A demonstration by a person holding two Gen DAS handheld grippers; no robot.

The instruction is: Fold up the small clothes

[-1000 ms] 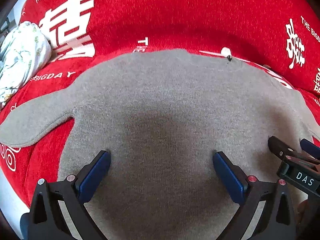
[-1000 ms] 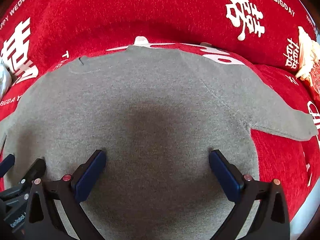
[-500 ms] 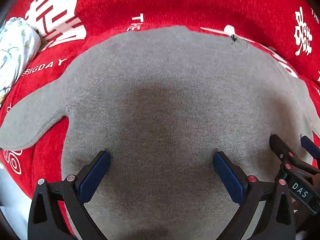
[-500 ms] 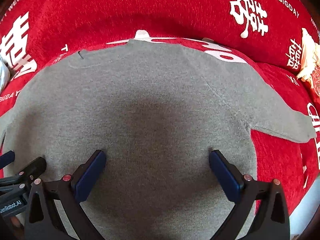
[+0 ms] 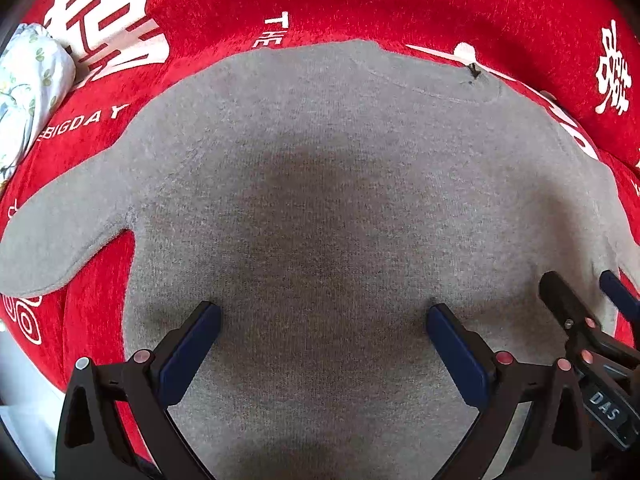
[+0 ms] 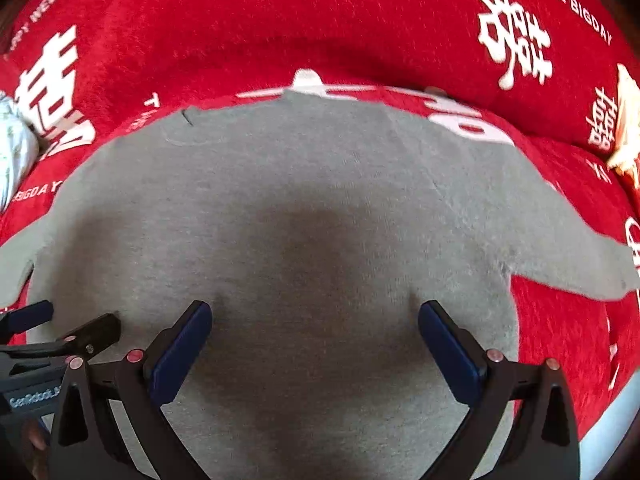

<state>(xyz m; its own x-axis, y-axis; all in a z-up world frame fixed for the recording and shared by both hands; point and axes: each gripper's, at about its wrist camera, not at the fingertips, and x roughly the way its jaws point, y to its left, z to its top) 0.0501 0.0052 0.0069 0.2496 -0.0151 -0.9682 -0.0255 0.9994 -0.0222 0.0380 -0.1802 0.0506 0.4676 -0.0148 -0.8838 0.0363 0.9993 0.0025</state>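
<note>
A small grey knit sweater (image 5: pixel 328 184) lies flat on a red blanket, collar at the far side, sleeves spread left (image 5: pixel 52 240) and right (image 6: pixel 568 264). My left gripper (image 5: pixel 324 320) is open and empty, its blue pads over the lower body of the sweater. My right gripper (image 6: pixel 316 318) is open and empty, also over the lower body (image 6: pixel 312 208). Each gripper shows at the edge of the other's view: the right one (image 5: pixel 588 304) at the left view's right edge, the left one (image 6: pixel 68 324) at the right view's left edge.
The red blanket (image 5: pixel 360 4) with white lettering covers the surface and rises behind the sweater. A white floral cloth (image 5: pixel 28 80) lies at the far left. A cream object (image 6: pixel 626 128) sits at the far right. The blanket's near edge shows at the bottom corners.
Both grippers have moved slightly forward over the sweater, so it fills more of each view. The jaws stay open and the sweater has not moved.
</note>
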